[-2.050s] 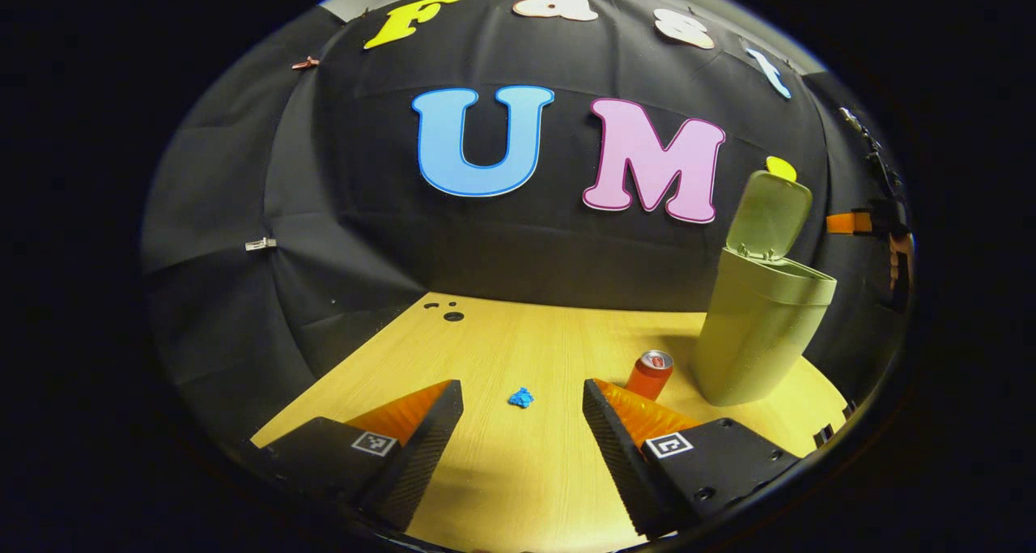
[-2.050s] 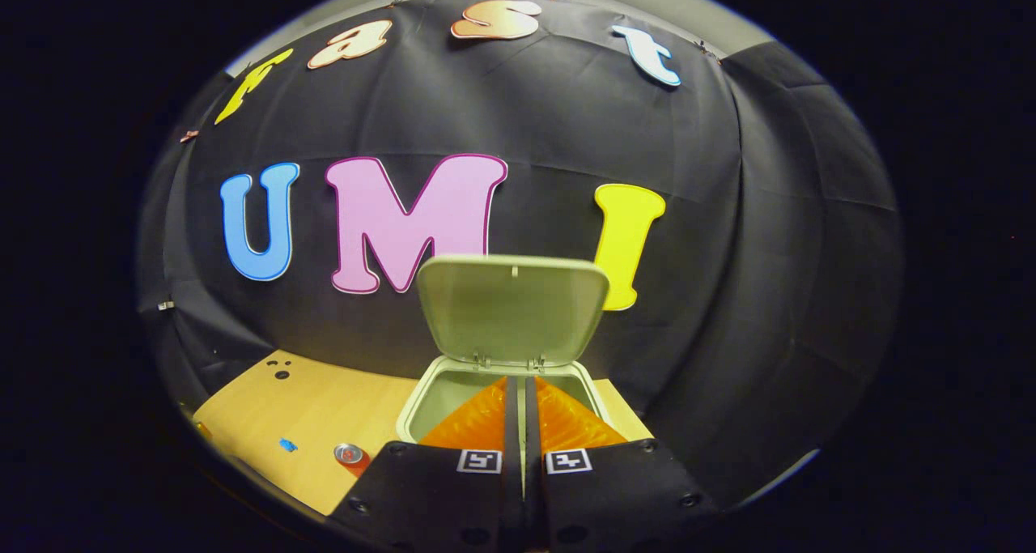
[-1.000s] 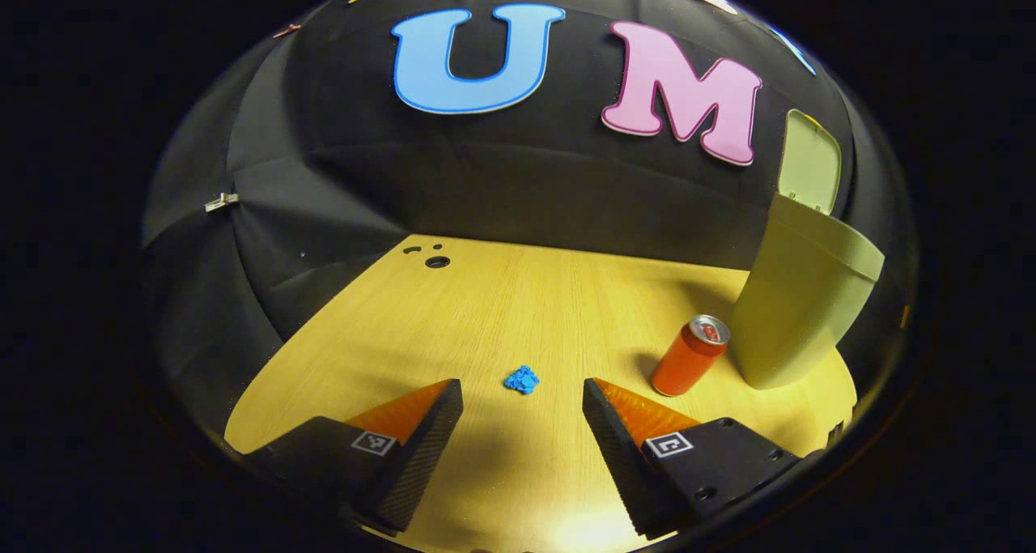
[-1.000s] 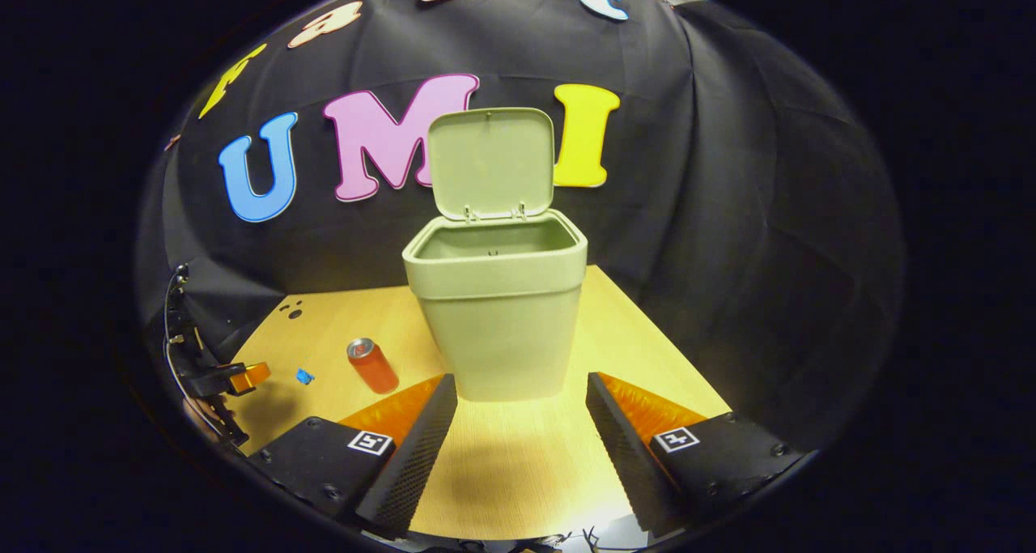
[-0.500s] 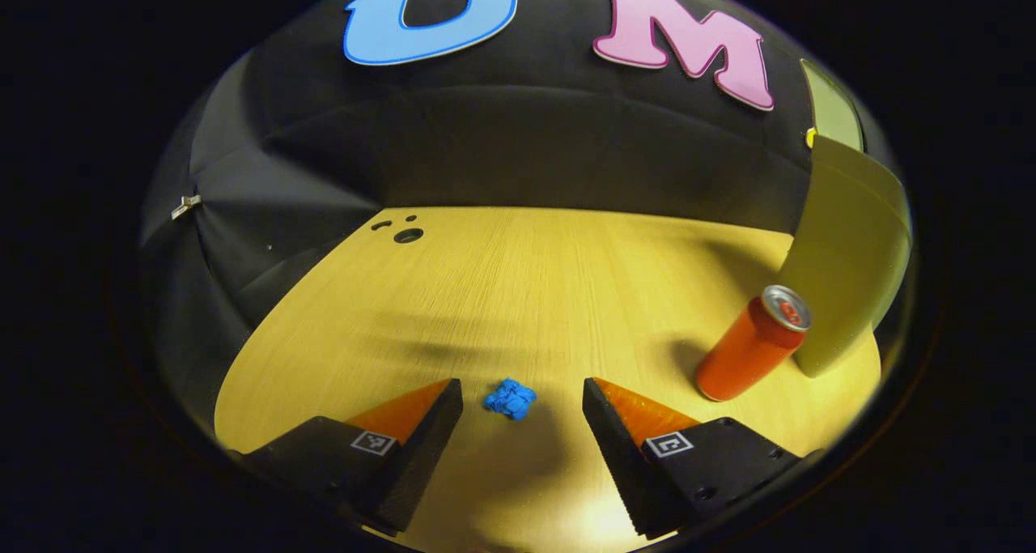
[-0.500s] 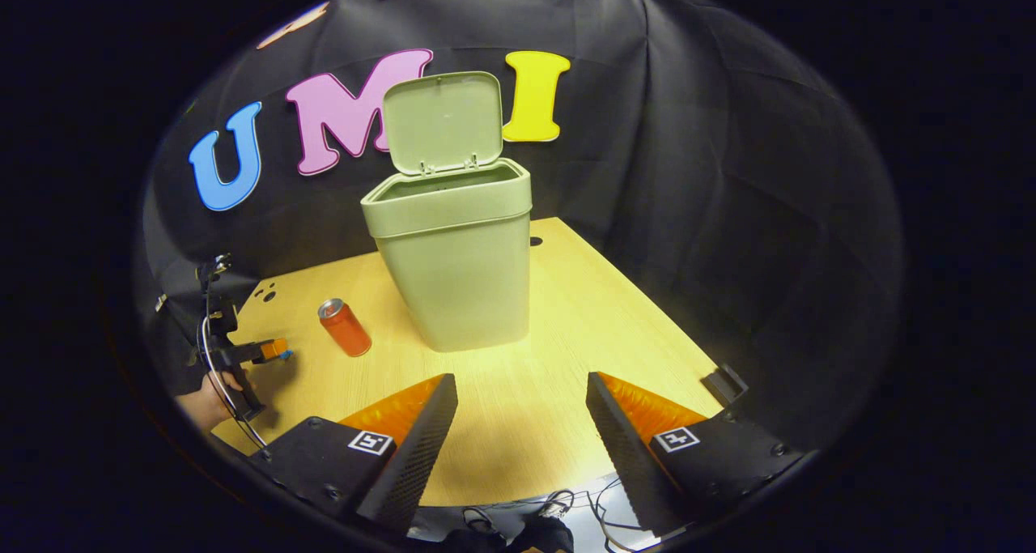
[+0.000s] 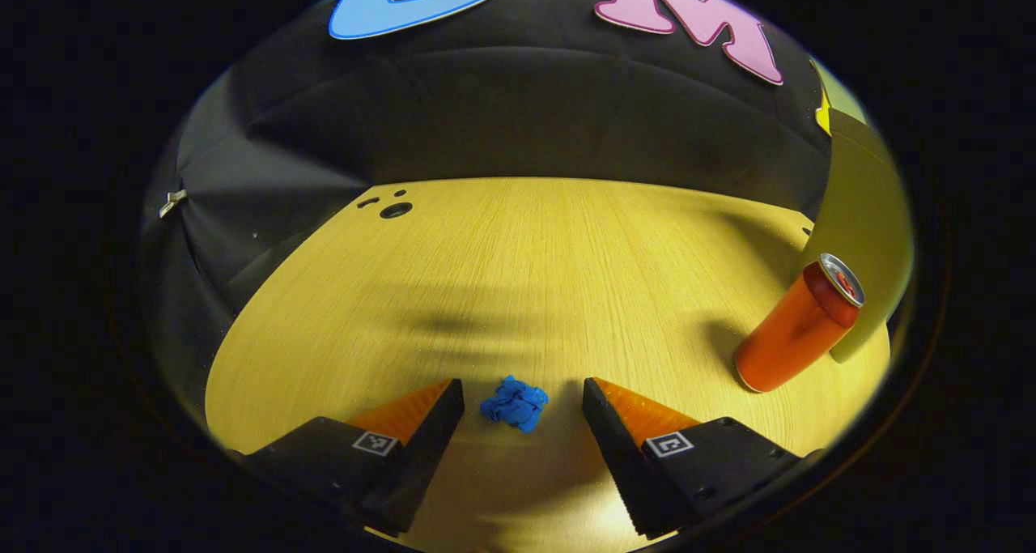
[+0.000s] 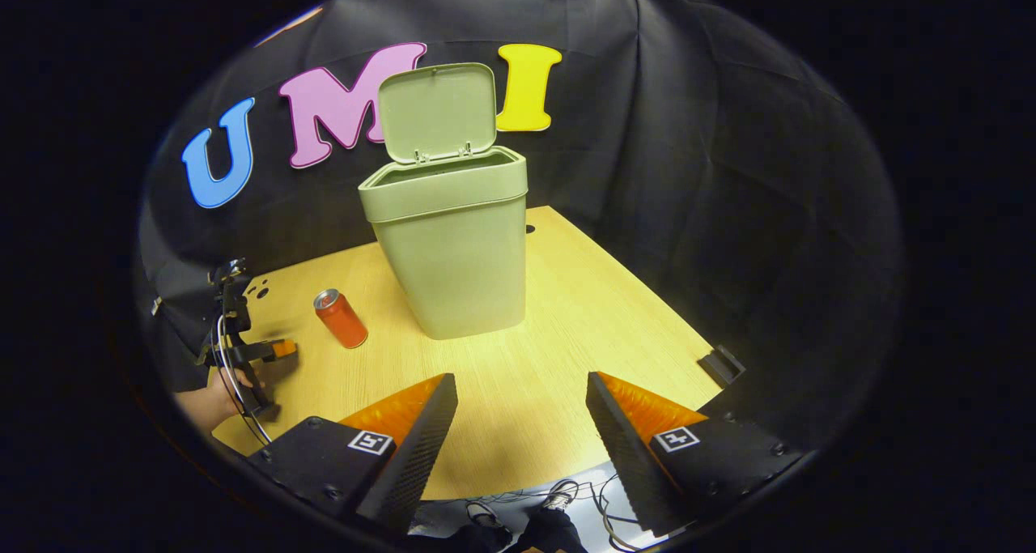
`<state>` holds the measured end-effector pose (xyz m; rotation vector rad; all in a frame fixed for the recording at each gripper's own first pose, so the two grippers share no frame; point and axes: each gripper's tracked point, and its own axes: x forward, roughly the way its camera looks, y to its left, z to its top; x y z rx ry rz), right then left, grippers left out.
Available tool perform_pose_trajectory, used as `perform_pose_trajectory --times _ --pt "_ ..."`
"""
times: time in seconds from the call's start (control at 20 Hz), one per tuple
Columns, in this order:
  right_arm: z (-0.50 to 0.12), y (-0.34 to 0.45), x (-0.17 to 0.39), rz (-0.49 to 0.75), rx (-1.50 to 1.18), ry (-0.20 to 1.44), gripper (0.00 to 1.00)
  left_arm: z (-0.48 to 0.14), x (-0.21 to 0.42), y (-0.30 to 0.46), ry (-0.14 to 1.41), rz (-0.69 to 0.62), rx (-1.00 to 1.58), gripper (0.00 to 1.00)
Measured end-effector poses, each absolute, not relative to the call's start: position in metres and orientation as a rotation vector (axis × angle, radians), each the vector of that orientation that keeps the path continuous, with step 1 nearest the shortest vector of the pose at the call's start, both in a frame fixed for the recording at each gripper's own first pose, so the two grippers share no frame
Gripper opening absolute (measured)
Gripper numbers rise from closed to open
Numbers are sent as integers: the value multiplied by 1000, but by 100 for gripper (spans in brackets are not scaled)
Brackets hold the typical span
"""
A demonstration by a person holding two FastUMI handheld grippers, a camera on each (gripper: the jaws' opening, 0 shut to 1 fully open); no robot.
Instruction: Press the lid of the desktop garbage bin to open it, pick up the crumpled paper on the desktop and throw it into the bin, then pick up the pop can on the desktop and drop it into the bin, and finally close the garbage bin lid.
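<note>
A small blue crumpled paper point(image 7: 514, 403) lies on the wooden desktop point(image 7: 526, 261) between the fingers of my open left gripper point(image 7: 522, 399), touching neither. An orange pop can point(image 7: 797, 326) stands upright to the right, beside the pale green bin point(image 7: 862, 213). In the right gripper view the bin point(image 8: 453, 245) stands with its lid point(image 8: 437, 112) raised, the can point(image 8: 340, 318) to its left. My right gripper point(image 8: 522, 395) is open and empty above the desk's near edge. The left gripper point(image 8: 271, 349) shows far left, held low over the desk by a hand point(image 8: 202, 403).
Small holes point(image 7: 392, 207) mark the desktop's far left corner. A dark clip point(image 8: 720, 365) sits at the desk's right edge. Cables and shoes point(image 8: 526, 508) show on the floor below the near edge. Black cloth walls close in behind and beside the desk.
My left gripper has dropped toward the desk and moved forward until the blue paper lies between its fingers. My right gripper has opened and pulled back from the bin's mouth.
</note>
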<state>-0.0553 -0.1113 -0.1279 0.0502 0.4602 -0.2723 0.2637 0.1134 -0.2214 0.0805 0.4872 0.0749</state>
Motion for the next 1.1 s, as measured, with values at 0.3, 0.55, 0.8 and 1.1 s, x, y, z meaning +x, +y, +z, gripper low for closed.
perform_pose_trajectory --times 0.3,0.55,0.8,1.1 --pt "-132 -104 -54 -255 42 467 100 -223 265 119 477 95 65 85" --pt "-145 -96 -56 -233 39 504 100 -224 263 120 478 86 78 39" --pt "-150 -88 -59 -211 51 517 100 -216 260 117 468 62 100 34" --pt "-154 -82 -61 -184 52 516 100 -161 243 98 365 0 108 33"
